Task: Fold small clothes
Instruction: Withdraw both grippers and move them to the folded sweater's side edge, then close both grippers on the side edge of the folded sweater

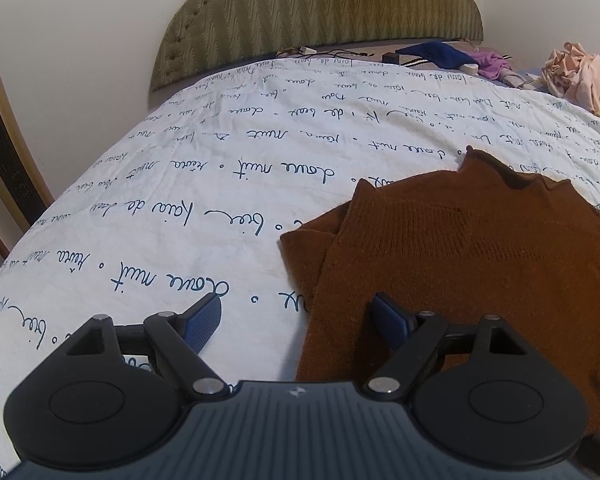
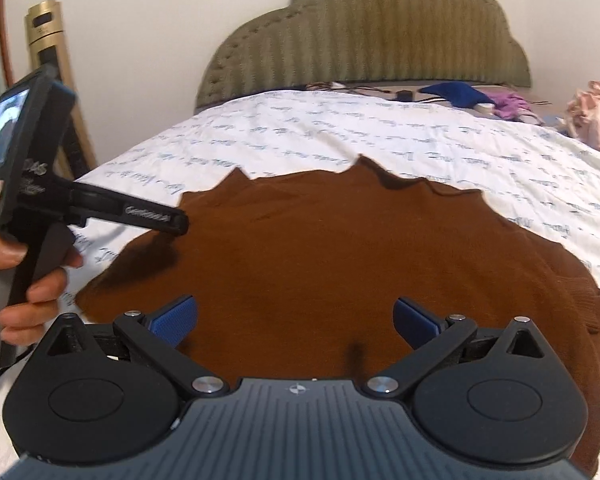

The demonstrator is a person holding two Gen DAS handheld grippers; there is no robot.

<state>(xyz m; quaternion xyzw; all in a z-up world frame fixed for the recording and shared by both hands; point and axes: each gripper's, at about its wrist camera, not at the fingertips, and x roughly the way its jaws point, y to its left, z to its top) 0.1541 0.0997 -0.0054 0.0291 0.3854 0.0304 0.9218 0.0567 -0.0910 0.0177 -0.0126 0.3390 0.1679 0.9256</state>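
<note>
A brown knit top [image 2: 340, 264] lies spread flat on the bed [image 1: 148, 216], on a white cover printed with blue handwriting, toward the near edge. Its jagged neckline points toward the olive padded headboard [image 2: 364, 36] at the far end.

The left claw [image 1: 296, 320] hangs over the top's left edge with its jaws wide and nothing between them: one blue pad [image 1: 202, 320] is over the bare cover, the other over the brown knit. In the right wrist view a hand [image 2: 28, 280] grips this tool's handle at the bed's left edge, and its black fingers reach over the top's left shoulder.

The right claw [image 2: 296, 320] is wide too, empty, hovering above the middle of the top near its lower hem.

At the far right corner of the bed sit a crumpled pink garment [image 1: 580, 76], a dark blue cloth [image 1: 432, 54] and a purple one [image 2: 508, 104], well apart from the brown top.
</note>
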